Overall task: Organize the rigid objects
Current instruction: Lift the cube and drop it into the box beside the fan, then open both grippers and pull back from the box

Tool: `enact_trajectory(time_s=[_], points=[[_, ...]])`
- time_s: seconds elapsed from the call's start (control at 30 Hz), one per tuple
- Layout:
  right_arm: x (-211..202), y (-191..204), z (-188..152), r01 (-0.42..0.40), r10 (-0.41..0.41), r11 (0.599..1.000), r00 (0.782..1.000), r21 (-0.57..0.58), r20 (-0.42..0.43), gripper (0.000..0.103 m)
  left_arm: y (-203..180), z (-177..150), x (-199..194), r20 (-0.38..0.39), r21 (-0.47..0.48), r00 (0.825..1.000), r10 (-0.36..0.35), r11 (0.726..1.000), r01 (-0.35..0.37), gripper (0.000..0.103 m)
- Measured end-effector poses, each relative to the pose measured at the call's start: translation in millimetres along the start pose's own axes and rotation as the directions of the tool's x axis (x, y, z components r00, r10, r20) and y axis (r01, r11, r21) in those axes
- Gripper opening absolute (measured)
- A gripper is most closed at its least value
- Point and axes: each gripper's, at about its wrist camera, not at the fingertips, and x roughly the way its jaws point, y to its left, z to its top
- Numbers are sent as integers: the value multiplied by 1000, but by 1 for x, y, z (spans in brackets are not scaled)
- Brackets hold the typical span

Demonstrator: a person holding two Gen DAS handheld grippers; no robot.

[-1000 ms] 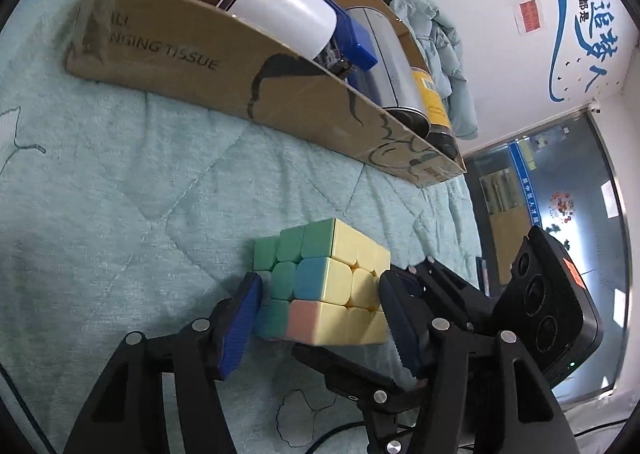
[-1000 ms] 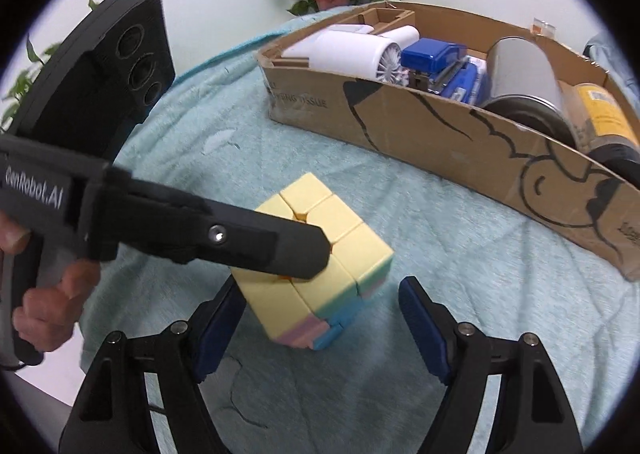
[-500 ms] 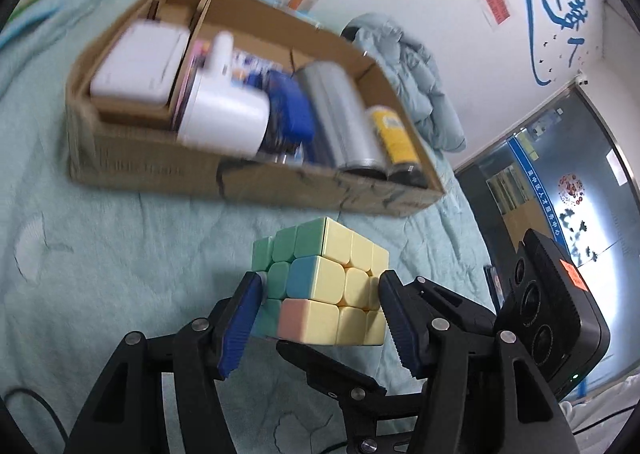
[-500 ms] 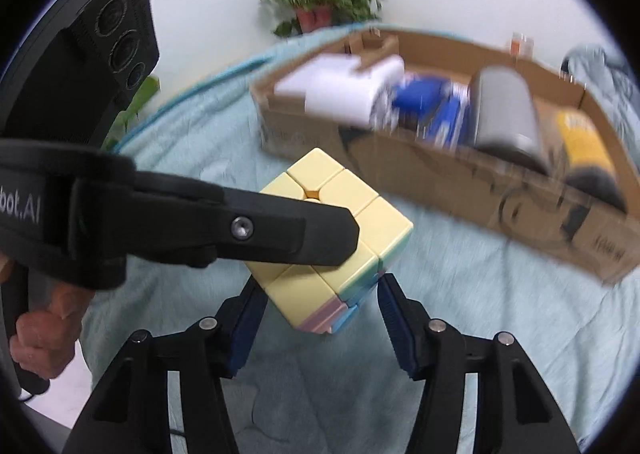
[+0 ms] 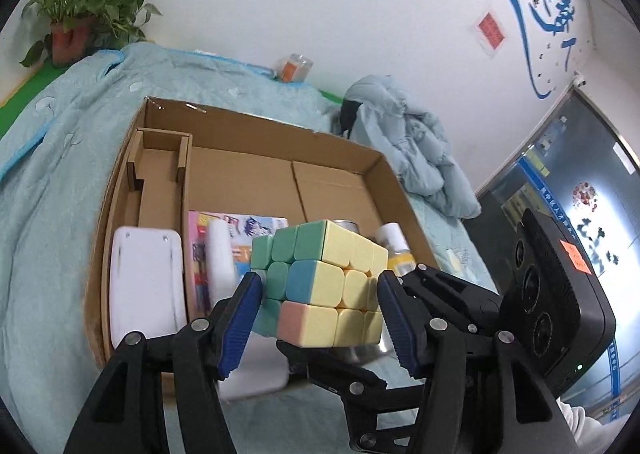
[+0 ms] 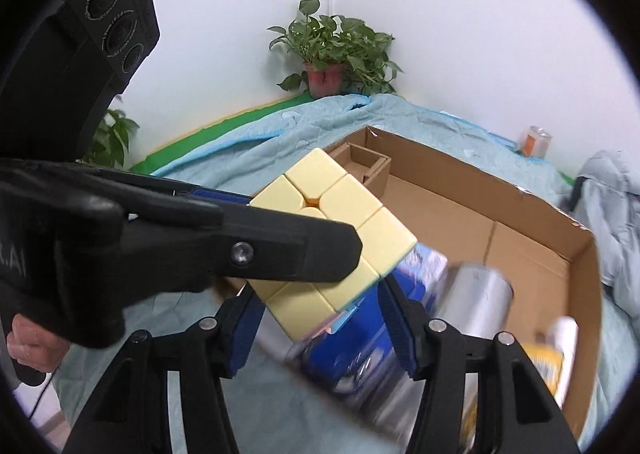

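On my left, the left gripper (image 5: 318, 328) has its blue pads clamped on opposite faces of the pastel puzzle cube (image 5: 320, 286); I hold it so because the cube is wide and smooth. The cube hangs above the near edge of the cardboard box (image 5: 248, 181), clear of the blanket (image 5: 52, 181). The right gripper (image 6: 320, 328) has just been closing and now pinches the cube's other faces, steadying it. To the right, the silver can (image 6: 476, 294) fills that end, so I judge the bare floor behind is the spot
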Motion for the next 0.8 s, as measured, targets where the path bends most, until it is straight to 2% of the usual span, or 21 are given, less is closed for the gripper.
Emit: enact_trajectory(time_s=[0.1, 0.2, 0.23, 0.3, 0.4, 0.43, 0.47, 0.5, 0.57, 0.67, 0.73, 0.8], points=[[27, -19, 3, -43, 45, 998, 999, 35, -32, 56, 15, 15, 29, -53, -23, 998, 31, 999, -32, 57], [50, -29, -1, -82, 88, 994, 992, 68, -95, 57, 28, 15, 52, -107, -33, 993, 57, 998, -61, 51], [54, -31, -3, -88, 96, 994, 989, 73, -116, 57, 32, 15, 53, -104, -46, 993, 47, 998, -52, 51], [53, -32, -1, -77, 85, 994, 991, 81, -106, 58, 35, 10, 50, -94, -57, 994, 49, 997, -54, 51], [36, -33, -4, -39, 47, 995, 995, 92, -91, 62, 29, -1, 24, -4, -12, 995, 104, 994, -105, 55], [24, -32, -8, -17, 24, 995, 997, 95, -71, 64, 25, -6, 14, 30, 5, 992, 121, 993, -121, 63], [15, -33, -11, -3, 8, 994, 999, 108, -54, 71, 19, -14, 0, 81, 21, 985, 153, 988, -155, 76], [5, -33, -15, 9, -6, 991, 1000, 131, -31, 81, 15, -22, -9, 123, 28, 974, 188, 981, -193, 84], [-16, -32, -28, 36, -38, 984, 999, 176, 9, 83, 4, -40, -27, 204, 34, 948, 244, 966, -256, 102], [-37, -22, -54, 121, -127, 971, 992, 207, 18, 83, -11, -71, -44, 301, 40, 911, 283, 950, -308, 102], [-43, -16, -72, 199, -201, 950, 979, 240, -16, 83, -21, -91, -46, 324, 46, 899, 293, 945, -324, 102], [-48, -12, -89, 204, -200, 938, 979, 280, -45, 83, -27, -107, -47, 331, 47, 899, 286, 947, -319, 102]])
